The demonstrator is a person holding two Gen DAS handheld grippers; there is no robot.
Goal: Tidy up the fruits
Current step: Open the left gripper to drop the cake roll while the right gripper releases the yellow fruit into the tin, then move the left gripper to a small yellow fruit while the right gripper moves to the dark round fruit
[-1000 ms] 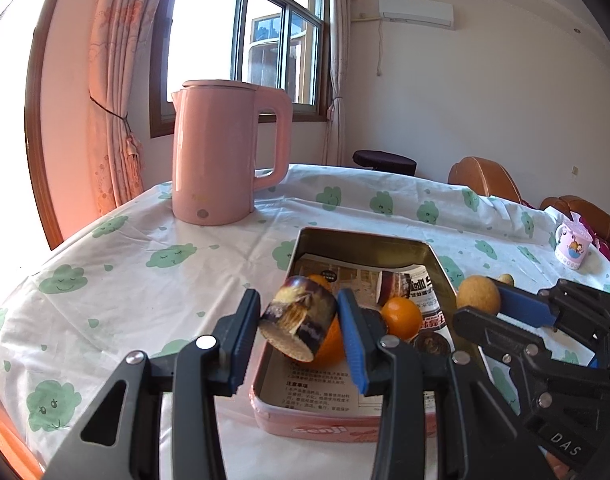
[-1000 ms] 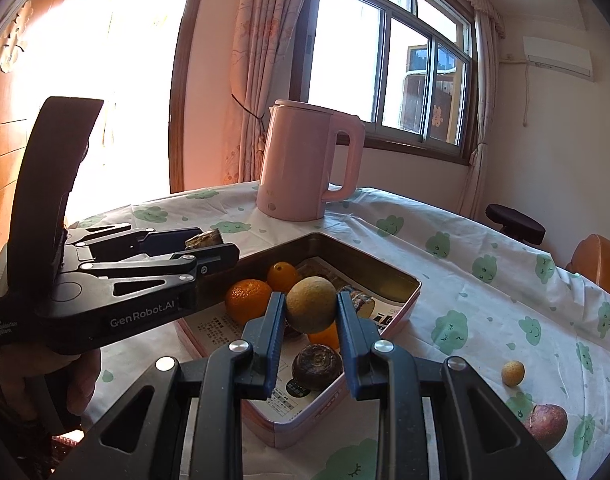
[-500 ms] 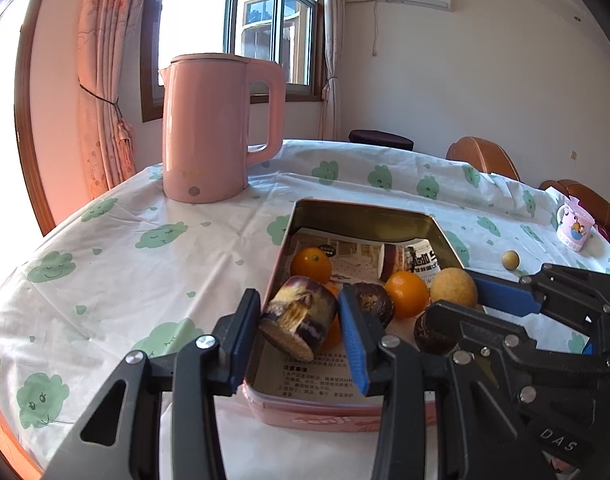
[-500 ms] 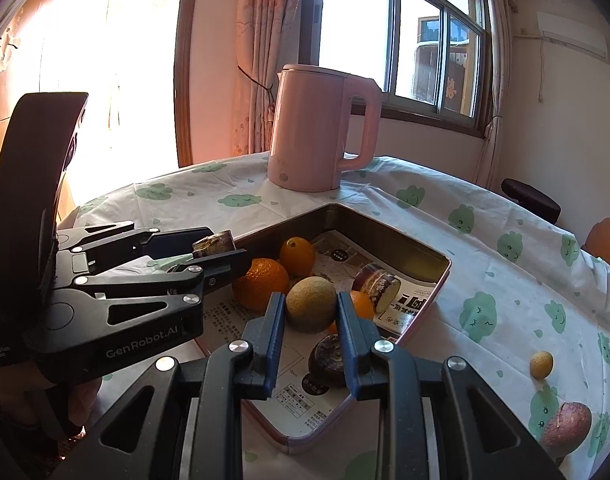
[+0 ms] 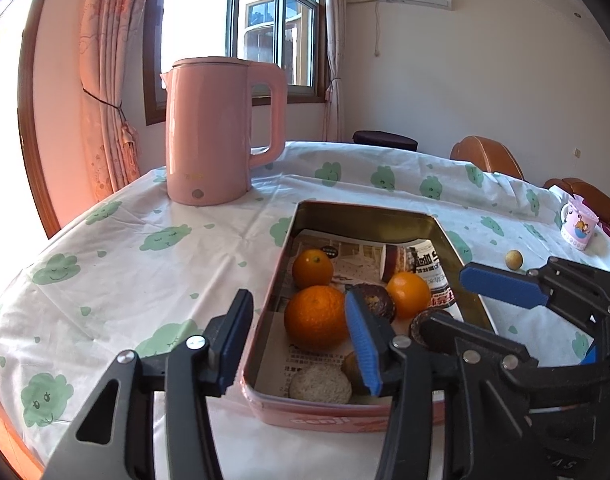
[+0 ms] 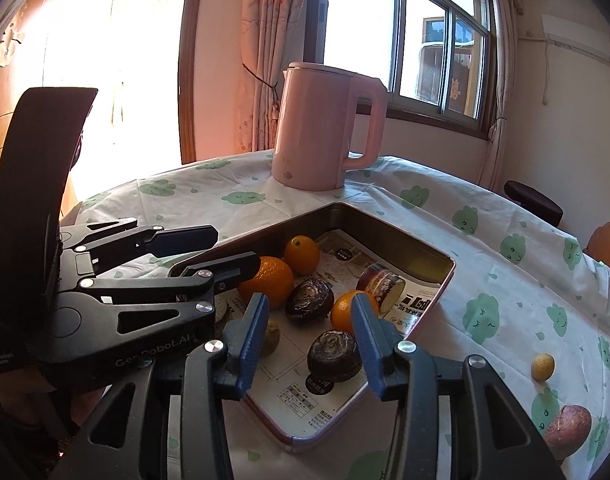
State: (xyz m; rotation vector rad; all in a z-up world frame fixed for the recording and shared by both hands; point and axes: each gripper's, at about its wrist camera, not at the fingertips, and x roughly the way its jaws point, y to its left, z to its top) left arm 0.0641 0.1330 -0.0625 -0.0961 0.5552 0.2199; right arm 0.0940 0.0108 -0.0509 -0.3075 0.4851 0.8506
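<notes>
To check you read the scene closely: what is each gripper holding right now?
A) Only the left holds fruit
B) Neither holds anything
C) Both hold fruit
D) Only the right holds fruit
B: the left gripper and right gripper are both open with nothing between their fingers, and the fruit lies in the tin.

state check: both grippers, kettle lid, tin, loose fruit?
left gripper: open, empty, over the tin's near end
right gripper: open, empty, over the tin
pink kettle: upright, lid shut
tin: lidless, paper-lined, holding fruit
small yellow fruit: loose on tablecloth
reddish-purple fruit: loose on tablecloth
</notes>
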